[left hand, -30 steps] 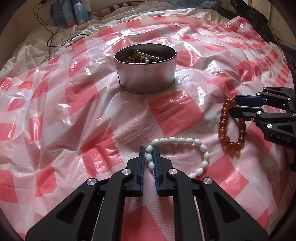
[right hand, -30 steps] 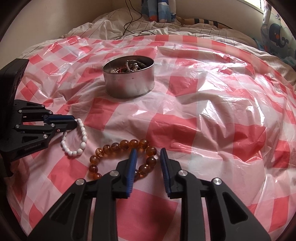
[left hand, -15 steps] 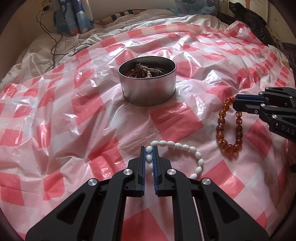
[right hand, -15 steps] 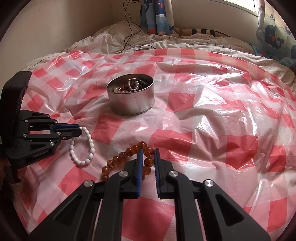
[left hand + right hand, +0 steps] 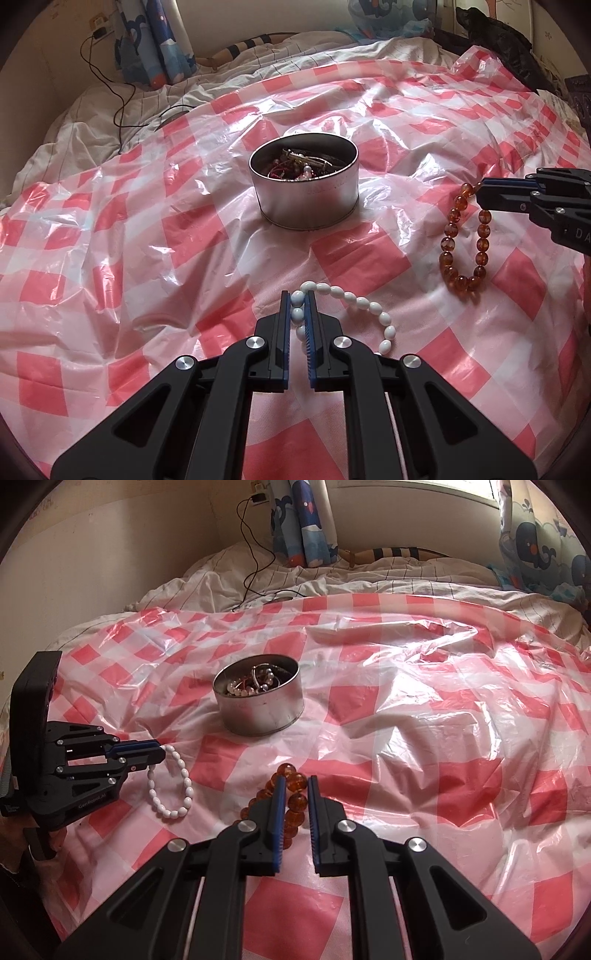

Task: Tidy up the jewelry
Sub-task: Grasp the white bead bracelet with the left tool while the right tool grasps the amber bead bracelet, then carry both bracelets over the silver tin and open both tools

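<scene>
We find the tin (image 5: 304,192) mid-bed on the plastic sheet (image 5: 147,236), jewelry inside; nearer us, the bead bracelet (image 5: 364,306) lies left of the amber bracelet (image 5: 461,240) (well apart).

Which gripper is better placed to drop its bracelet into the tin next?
Left, narrowly. The left gripper is shut on the white bracelet with the tin nearly straight ahead. The right gripper, shut on the amber bracelet, has the tin off to its left.
</scene>
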